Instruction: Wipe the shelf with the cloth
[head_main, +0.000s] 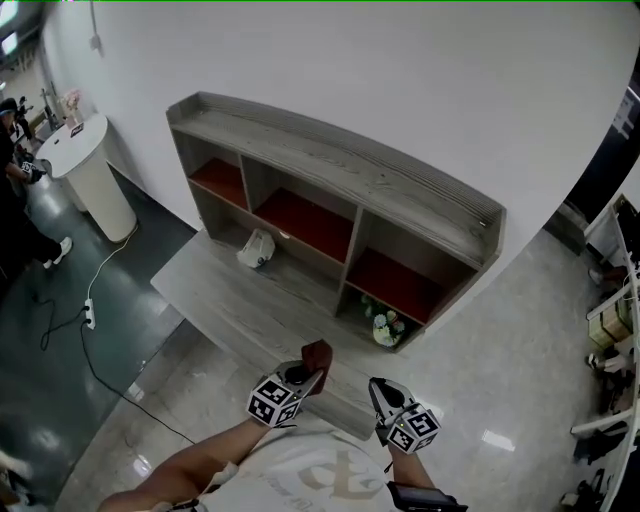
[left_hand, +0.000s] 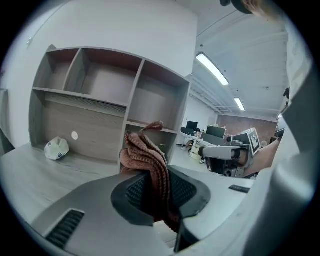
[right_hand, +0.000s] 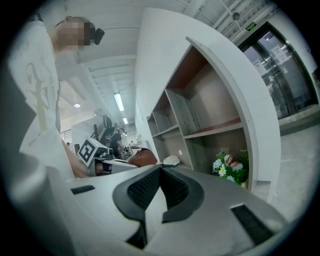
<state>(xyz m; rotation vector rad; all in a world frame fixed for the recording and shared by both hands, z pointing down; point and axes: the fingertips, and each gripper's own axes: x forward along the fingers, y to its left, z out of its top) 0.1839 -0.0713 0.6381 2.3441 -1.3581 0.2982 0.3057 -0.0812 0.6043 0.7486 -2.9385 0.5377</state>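
2 grippers are held low, near the front edge of the grey wood shelf (head_main: 330, 160). The left gripper (head_main: 303, 377) has its jaws shut tight on a red-brown cloth (left_hand: 148, 156). The cloth is bunched up. Most of it sticks up out of the jaws, and a small bit hangs under them. In the head view the cloth sits over the front edge of the shelf's flat counter (head_main: 225, 300). I cannot tell if it touches the wood.

The right gripper (right_hand: 160, 170) is just beside the left one. Its jaws are pressed together and nothing is between them.

The shelf stands against a white wall. It has 3 open boxes in a row, and they look red inside from above. A white cap (head_main: 257, 248) lies at the back of the counter, under the boxes. A little bunch of flowers (head_main: 385, 325) stands in a low box at the right end of the shelf.

Well apart on the left is a tall round white stand (head_main: 92, 165). A thin cable (head_main: 70, 320) runs over the dark floor near it.
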